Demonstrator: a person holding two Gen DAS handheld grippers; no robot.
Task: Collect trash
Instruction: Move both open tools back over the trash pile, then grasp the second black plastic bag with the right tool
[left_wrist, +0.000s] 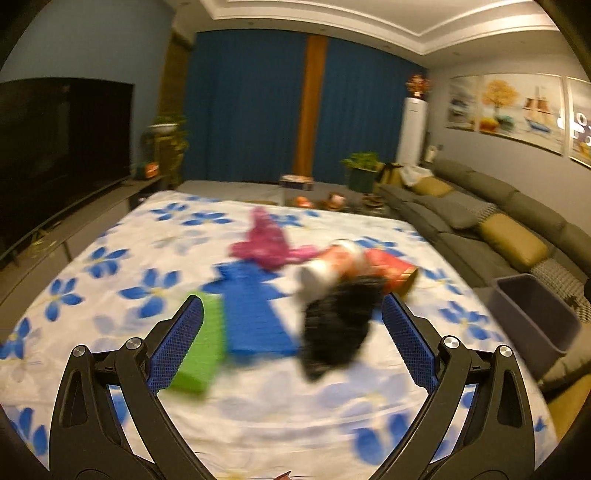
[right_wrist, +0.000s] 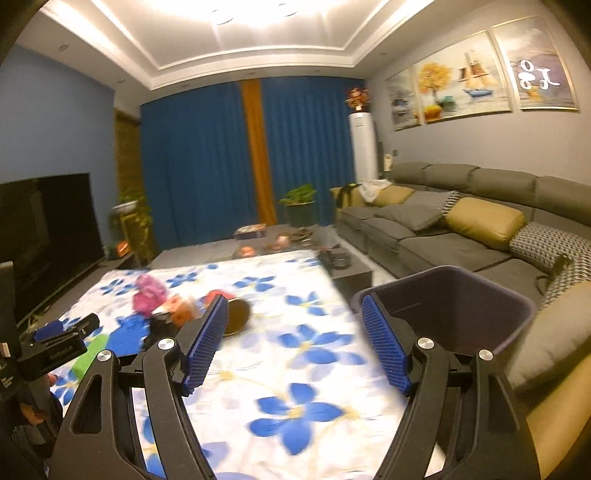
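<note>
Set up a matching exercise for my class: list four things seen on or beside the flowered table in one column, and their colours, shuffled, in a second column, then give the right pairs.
Column one:
1. crumpled bag
2. flat box
3. bin
4. crinkled wrapper

Column two:
A. pink
B. dark purple-grey
C. black
D. green

Pairs: 1-C, 2-D, 3-B, 4-A

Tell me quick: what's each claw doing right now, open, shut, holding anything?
Left claw: open, holding nothing, above the trash pile.
Right claw: open, holding nothing, near the bin.
</note>
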